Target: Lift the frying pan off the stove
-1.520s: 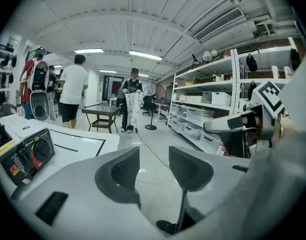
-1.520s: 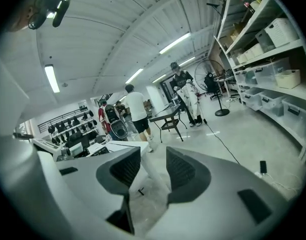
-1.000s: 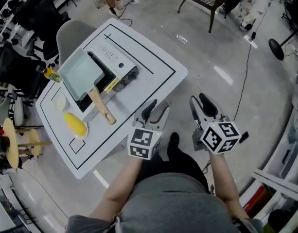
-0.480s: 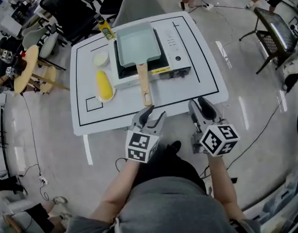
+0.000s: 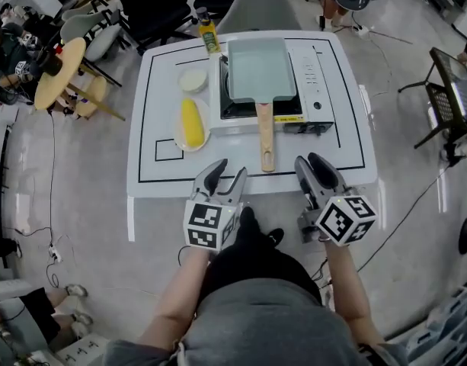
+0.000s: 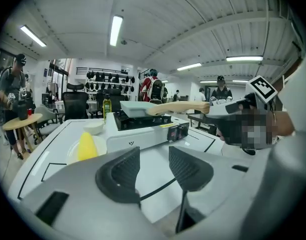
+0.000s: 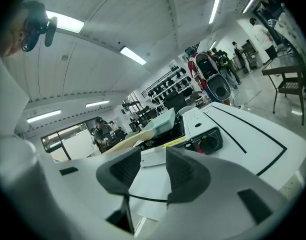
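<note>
A pale teal rectangular frying pan (image 5: pixel 257 69) sits on a white portable stove (image 5: pixel 313 78) at the far middle of the white table (image 5: pixel 163 113). Its wooden handle (image 5: pixel 266 137) points toward me, ending between my two grippers. My left gripper (image 5: pixel 224 180) hovers at the table's near edge, left of the handle tip, open and empty. My right gripper (image 5: pixel 315 170) hangs right of the handle, also open and empty. The left gripper view shows the pan (image 6: pixel 135 107) and handle (image 6: pixel 180 107) above its jaws (image 6: pixel 153 171); the right gripper view shows the pan (image 7: pixel 160 122) beyond its jaws (image 7: pixel 155 171).
A yellow corn cob on a plate (image 5: pixel 190 123), a small white bowl (image 5: pixel 193 81) and an oil bottle (image 5: pixel 209 35) stand left of the stove. Chairs (image 5: pixel 260 10) and a round wooden stool (image 5: pixel 59 75) surround the table. People stand in the background.
The head view has swung so the table now lies straight ahead. Both grippers have come up to its near edge, either side of the pan handle. Both stay open.
</note>
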